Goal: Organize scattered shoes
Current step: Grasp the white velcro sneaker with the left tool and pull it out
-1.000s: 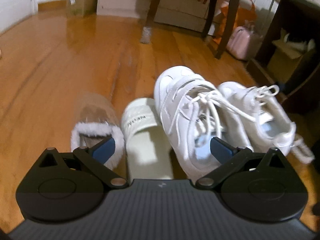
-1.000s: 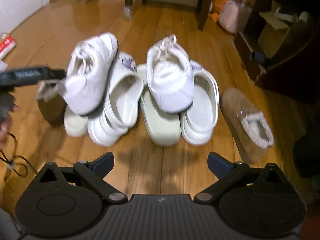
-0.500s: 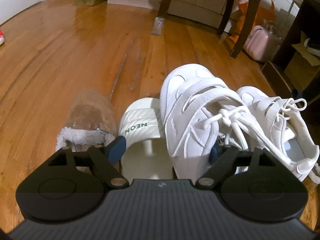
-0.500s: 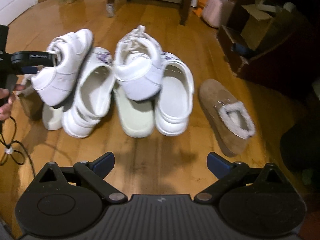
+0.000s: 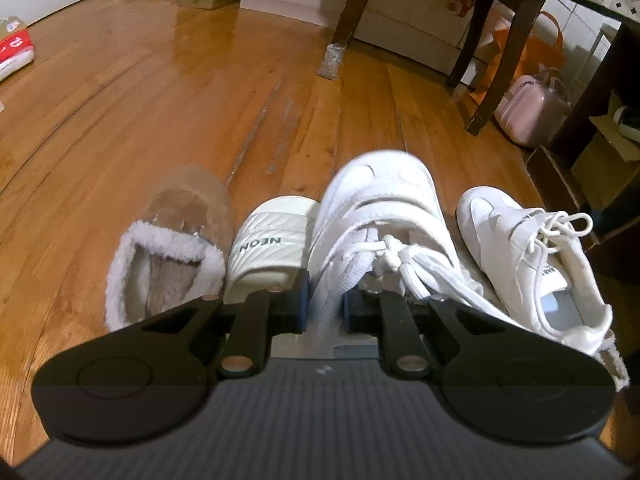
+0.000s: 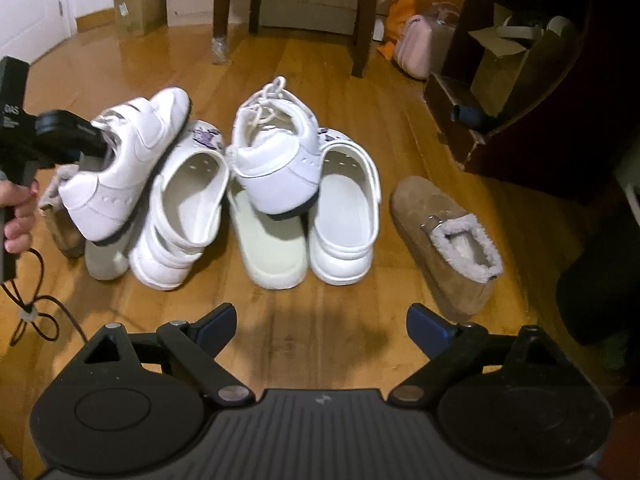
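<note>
- Since a second ago the left gripper has closed from wide open onto the collar of the left white sneaker, pinching it.
- That sneaker sits tilted on the left clog and cream slide; a thin pinch could slip (or the laces snag).
- Right gripper hangs spread, holding nothing.
- Crowding it: the other sneaker and brown slipper; a second slipper lies apart.

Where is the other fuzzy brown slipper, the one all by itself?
In the right wrist view, that brown fleece-lined slipper lies on the wooden floor at the right end of the shoes, beside the white clog and near the dark cabinet.
</note>
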`<state>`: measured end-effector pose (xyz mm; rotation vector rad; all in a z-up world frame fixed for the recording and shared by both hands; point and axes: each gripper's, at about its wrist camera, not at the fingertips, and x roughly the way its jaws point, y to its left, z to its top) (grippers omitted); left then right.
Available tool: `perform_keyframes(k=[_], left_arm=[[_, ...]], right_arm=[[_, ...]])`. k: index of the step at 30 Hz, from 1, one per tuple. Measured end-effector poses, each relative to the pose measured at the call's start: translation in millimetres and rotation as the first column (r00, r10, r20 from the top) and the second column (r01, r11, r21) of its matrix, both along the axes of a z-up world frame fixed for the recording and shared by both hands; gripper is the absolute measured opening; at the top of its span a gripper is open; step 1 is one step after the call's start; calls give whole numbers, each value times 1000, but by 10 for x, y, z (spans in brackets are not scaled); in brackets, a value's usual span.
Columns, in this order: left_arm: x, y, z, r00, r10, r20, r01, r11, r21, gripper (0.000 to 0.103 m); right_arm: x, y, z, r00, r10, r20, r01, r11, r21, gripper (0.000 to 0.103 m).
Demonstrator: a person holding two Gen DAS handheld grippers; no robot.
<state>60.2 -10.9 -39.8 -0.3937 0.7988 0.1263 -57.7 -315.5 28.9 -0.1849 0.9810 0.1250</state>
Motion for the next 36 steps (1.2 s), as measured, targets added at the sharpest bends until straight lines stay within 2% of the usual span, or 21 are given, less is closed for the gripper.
perform_keyframes(k=[7,13,19,26,31,34,36], left_arm=[[-552,-4,118,999,-34,-5,33,997,-65,14],[-1155,-54,171,998,-61,-7,60,989,-132,15],[-1653,-375,49,994,-102,-40,94,980,-174,15],[-1775,-915,-258,976,-199,-93,182,969,-166,15],[-1745,-1271,-621,944,-281,-172,246,949,-196,17],[-1800,-1428,-645,933,-318,-166,299,945,-134,18],[-1822,-1456,-643,916,-357,-182,337,933,-129,22]], right_arm=[[-192,-110,-111,998,-59,20,56,987,148,93],[-376,-258,-280,995,-92,-26,95,981,171,93],[-590,-501,-448,985,-135,-107,154,970,188,93],[-775,-743,-641,967,-187,-171,220,955,201,93],[-865,-797,-738,960,-193,-202,229,958,170,93],[-879,-781,-777,960,-184,-210,219,963,159,93],[-879,-754,-803,961,-176,-214,211,965,156,93]])
